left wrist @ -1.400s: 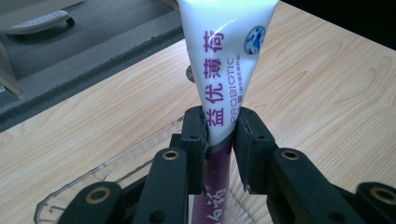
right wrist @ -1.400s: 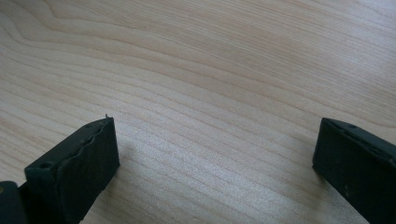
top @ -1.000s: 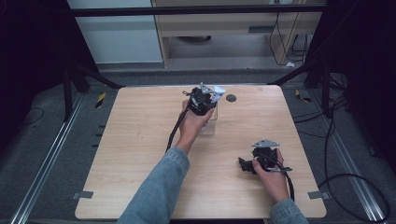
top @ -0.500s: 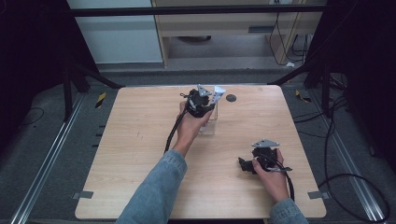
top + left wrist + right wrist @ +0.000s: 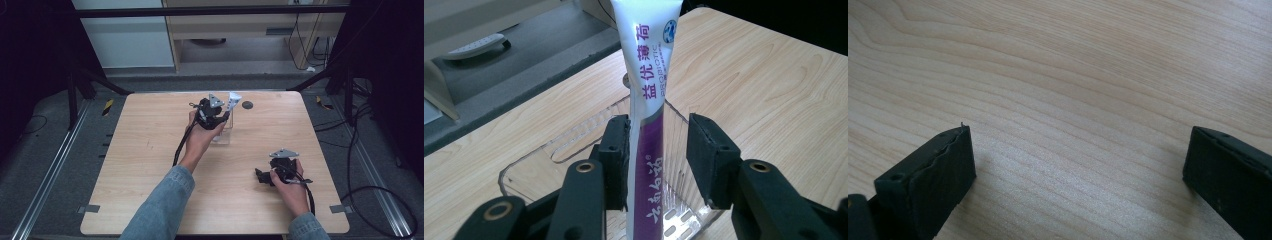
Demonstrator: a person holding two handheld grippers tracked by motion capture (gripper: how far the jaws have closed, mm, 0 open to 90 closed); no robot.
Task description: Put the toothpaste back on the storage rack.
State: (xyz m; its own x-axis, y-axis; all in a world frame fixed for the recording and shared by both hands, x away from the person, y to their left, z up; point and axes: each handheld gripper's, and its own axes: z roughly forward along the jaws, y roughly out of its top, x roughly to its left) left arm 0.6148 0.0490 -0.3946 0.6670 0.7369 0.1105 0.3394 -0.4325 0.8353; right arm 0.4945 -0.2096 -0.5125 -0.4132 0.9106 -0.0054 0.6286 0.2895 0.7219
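Observation:
A white and purple toothpaste tube (image 5: 649, 75) stands upright in a clear plastic box (image 5: 524, 167), its flat end at the top. My left gripper (image 5: 660, 127) is open around the tube: the left pad touches it and the right pad stands off with a gap. In the high view the tube (image 5: 233, 98) and the box (image 5: 222, 136) are at the table's far middle, with the left gripper (image 5: 221, 115) beside them. My right gripper (image 5: 260, 175) rests low at the near right. Its jaws (image 5: 1078, 150) are wide open over bare wood.
A small black round disc (image 5: 247, 105) lies on the wooden table (image 5: 150, 150) just right of the box. Black frame legs, cables and grey floor surround the table. A cabinet stands beyond the far edge.
The left gripper has drawn back slightly toward the person while the tube stays standing in the box. The right gripper has not moved.

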